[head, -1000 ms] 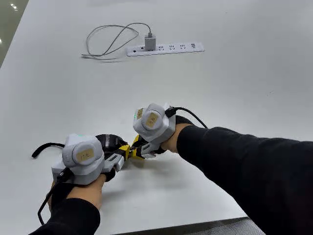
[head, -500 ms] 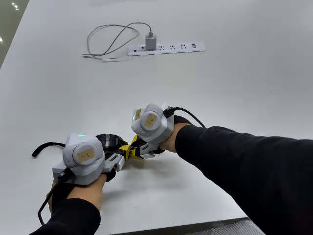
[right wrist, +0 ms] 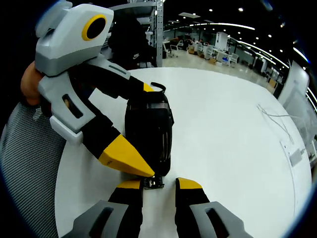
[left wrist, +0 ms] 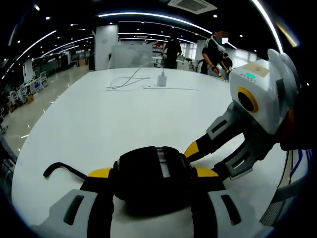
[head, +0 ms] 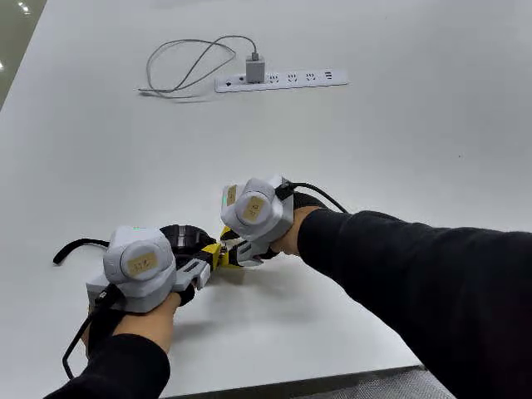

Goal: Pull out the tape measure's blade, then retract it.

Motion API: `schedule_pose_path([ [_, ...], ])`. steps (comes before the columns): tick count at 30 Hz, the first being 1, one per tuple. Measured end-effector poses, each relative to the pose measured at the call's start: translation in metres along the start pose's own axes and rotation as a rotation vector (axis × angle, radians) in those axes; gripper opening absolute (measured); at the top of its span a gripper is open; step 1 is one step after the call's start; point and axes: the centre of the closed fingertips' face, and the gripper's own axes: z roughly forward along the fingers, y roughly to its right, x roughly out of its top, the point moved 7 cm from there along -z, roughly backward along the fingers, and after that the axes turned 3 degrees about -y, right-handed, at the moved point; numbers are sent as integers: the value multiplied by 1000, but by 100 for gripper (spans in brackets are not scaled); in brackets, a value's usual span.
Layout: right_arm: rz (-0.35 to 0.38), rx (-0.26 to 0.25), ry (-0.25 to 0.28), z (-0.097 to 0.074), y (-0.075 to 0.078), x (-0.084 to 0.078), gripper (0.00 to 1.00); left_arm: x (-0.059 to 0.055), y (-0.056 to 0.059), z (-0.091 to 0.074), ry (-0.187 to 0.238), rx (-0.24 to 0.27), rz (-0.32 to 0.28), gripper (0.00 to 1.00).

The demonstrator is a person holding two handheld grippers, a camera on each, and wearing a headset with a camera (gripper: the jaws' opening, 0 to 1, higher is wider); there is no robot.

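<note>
A black tape measure (left wrist: 153,181) sits on the white table (head: 399,158), and my left gripper (left wrist: 153,173) is shut on its case from both sides. In the head view the case (head: 186,238) shows just beyond the left gripper (head: 208,259). Its black wrist strap (head: 75,248) trails off to the left. My right gripper (right wrist: 158,185) stands open at the case's front end (right wrist: 148,134). The small metal blade hook (right wrist: 154,182) lies between its yellow fingertips (right wrist: 130,185), closer to the left one. No blade length shows outside the case.
A white power strip (head: 281,81) with a plugged charger (head: 255,70) and a looped cable (head: 187,71) lies at the far side. The table's near edge (head: 316,384) runs just below my arms. People (left wrist: 173,49) stand beyond the table's far end.
Both hands have drifted slightly left, and the right gripper has edged a little closer to the tape measure's front. The left gripper keeps its hold.
</note>
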Motion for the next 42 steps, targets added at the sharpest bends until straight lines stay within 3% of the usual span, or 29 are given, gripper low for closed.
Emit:
schedule_pose_path([
  [5,14,4,4,-6,0,-4,21,0,-3,0,-17,-46,-1,59],
  [8,28,2,3,-10,0,-6,20,-2,-6,0,-61,-82,-40,59],
  [13,40,-21,10,-19,-2,-10,21,1,-12,-1,-55,-104,0,64],
  [16,50,-35,17,-27,-4,-14,23,1,-15,-5,-59,-148,9,67],
  [19,109,-42,28,-35,-5,-16,28,2,-20,-7,-81,-173,2,73],
  [25,160,-62,39,-54,-9,-25,33,13,-30,-10,-34,-226,31,99],
  [28,173,-88,46,-62,-8,-31,37,17,-39,-15,-5,-215,96,99],
  [29,181,-93,55,-65,-9,-32,38,17,-40,-17,-13,-224,94,99],
  [31,204,-117,84,-74,-10,-34,42,16,-42,-20,-40,-260,83,99],
  [35,226,-145,110,-91,-15,-46,46,17,-43,-29,-17,-350,119,99],
  [42,281,-186,123,-111,-23,-71,52,19,-57,-41,5,-363,196,99],
])
